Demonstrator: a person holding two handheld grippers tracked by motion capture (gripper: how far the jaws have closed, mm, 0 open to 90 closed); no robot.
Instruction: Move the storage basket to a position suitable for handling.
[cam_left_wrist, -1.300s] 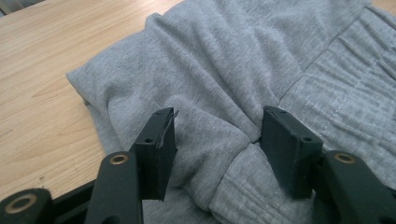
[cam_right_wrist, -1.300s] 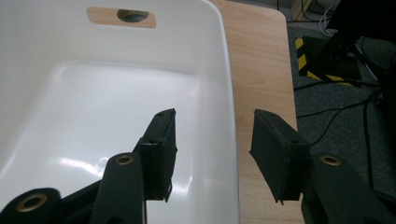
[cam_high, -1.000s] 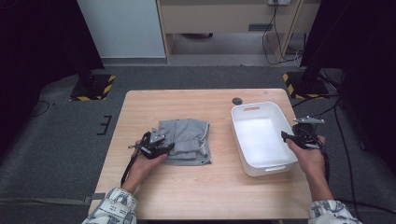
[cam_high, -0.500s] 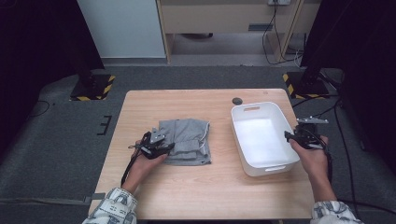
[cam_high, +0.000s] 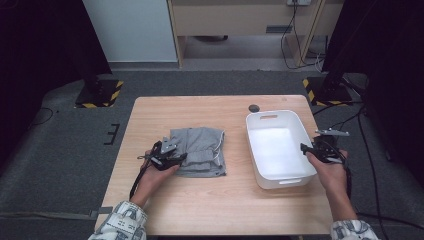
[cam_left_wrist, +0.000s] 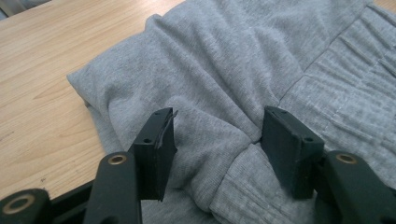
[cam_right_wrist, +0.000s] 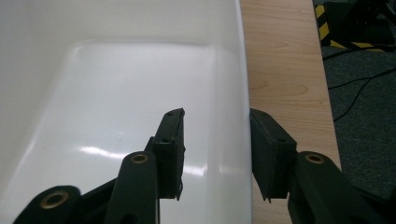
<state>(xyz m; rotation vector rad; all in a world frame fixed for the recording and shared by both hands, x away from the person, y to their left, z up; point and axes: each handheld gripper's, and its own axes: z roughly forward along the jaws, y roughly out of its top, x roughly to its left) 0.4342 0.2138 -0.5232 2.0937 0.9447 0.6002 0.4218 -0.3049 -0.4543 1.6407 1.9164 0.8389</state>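
A folded grey garment lies on the wooden table, left of a white plastic bin. My left gripper sits at the garment's left edge. In the left gripper view its jaws are shut on a bunched fold of the grey cloth. My right gripper is at the bin's right side. In the right gripper view it straddles the bin's right wall, one jaw inside and one outside. Its jaws have just been opening and stand open.
A small dark round object lies on the table behind the bin. The table's right edge runs close beside the bin. Black stands with striped bases and cables are on the floor around the table.
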